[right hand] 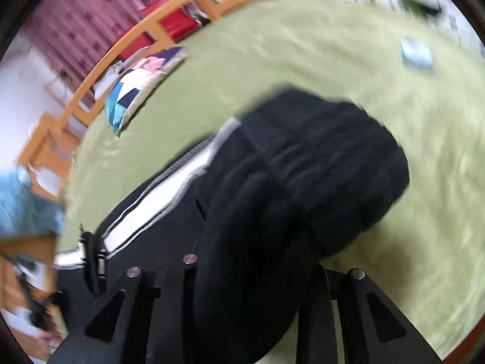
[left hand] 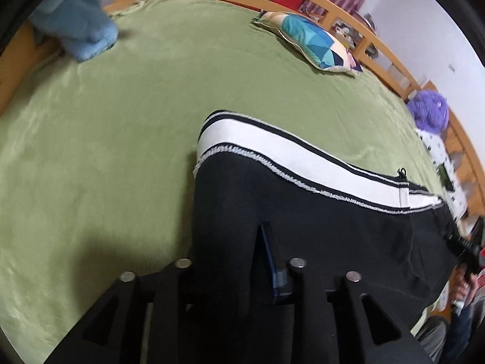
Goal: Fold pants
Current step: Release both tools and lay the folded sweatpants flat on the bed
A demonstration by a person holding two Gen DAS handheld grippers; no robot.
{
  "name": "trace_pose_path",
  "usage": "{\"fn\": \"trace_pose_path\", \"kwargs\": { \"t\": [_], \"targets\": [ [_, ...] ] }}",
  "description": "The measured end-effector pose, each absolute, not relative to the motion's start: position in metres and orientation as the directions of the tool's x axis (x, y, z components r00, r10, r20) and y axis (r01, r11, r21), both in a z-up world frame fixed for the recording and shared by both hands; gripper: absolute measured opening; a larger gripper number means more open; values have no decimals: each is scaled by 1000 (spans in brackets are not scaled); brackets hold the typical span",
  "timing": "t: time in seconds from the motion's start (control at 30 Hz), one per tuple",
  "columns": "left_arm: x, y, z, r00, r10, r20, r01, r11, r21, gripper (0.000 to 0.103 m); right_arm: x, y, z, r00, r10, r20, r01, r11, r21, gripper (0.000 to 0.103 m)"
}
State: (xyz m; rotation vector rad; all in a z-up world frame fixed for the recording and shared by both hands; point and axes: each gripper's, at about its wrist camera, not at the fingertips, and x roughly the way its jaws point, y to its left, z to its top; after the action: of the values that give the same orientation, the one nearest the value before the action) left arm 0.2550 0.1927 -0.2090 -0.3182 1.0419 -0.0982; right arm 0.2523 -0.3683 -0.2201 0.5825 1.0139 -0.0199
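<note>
Black pants [left hand: 303, 221] with a white side stripe [left hand: 291, 151] lie on a green bed cover [left hand: 106, 136]. My left gripper [left hand: 239, 248] is shut on the black cloth near one end of the pants; the cloth covers the fingertips. In the right wrist view the pants [right hand: 318, 166] are bunched and lifted, draped over my right gripper [right hand: 251, 273], which is shut on a thick fold of the cloth. The view is blurred. The white stripe [right hand: 169, 194] runs to the lower left there.
A patterned cushion [left hand: 315, 42] lies near the wooden rail [left hand: 379, 45] at the back. A blue fleece garment [left hand: 78, 24] lies at the far left, a purple fluffy item [left hand: 430, 109] at the right. A small pale blue thing [right hand: 416, 53] lies on the cover.
</note>
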Motion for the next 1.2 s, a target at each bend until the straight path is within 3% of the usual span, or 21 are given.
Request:
{"fn": "trace_pose_path", "kwargs": {
  "t": [0.03, 0.1, 0.27, 0.4, 0.73, 0.97, 1.2],
  "targets": [
    [252, 193, -210, 501, -220, -837, -78, 952, -296, 47, 249, -362, -221, 512, 238, -826, 270, 868, 417, 31],
    [242, 191, -213, 496, -188, -848, -91, 960, -266, 56, 240, -356, -220, 487, 193, -852, 251, 903, 348, 36],
    [205, 197, -221, 490, -219, -844, -99, 948, -304, 59, 216, -341, -204, 468, 82, -880, 203, 959, 198, 42],
    [177, 201, -226, 494, -246, -834, -115, 932, -343, 64, 193, -339, -183, 504, 49, -862, 198, 965, 171, 42],
    [150, 197, -232, 502, -262, -824, -153, 911, -383, 67, 167, -320, -142, 622, 40, -782, 124, 981, 149, 44],
    [121, 165, -200, 569, -70, -819, -180, 962, -207, 66, 167, -275, -148, 631, 39, -775, 29, 997, 74, 44],
    [103, 138, -165, 607, -48, -793, -180, 964, -196, 67, 158, -252, -153, 655, 132, -744, 9, 983, 183, 44]
  ]
}}
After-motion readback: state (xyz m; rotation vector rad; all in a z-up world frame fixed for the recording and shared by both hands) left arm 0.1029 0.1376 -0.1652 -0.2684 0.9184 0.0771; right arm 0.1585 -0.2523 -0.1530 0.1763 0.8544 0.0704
